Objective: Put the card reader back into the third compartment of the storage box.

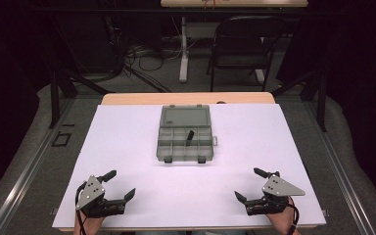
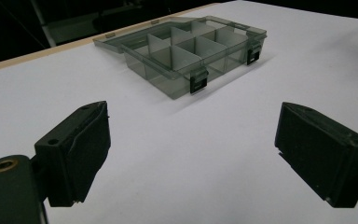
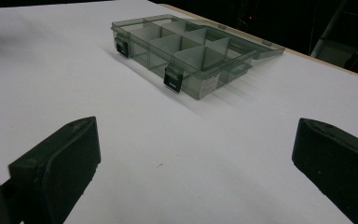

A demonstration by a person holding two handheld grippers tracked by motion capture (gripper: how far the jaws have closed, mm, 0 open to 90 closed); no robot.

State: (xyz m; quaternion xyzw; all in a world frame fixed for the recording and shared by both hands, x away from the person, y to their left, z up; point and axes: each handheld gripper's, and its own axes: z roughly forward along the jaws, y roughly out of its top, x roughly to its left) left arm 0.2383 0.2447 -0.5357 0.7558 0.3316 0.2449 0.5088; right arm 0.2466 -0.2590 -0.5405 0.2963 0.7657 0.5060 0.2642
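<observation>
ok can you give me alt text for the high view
An open, smoke-grey compartment box sits mid-table on a white sheet, lid folded back, with a small dark item in one compartment. Near the front edge, the left gripper and right gripper rest apart, fingers open.

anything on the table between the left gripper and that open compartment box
Nothing visible. In the left gripper view, bare white tabletop runs from the open left gripper up to the compartment box and its two front latches. The high view shows the same clear stretch.
</observation>
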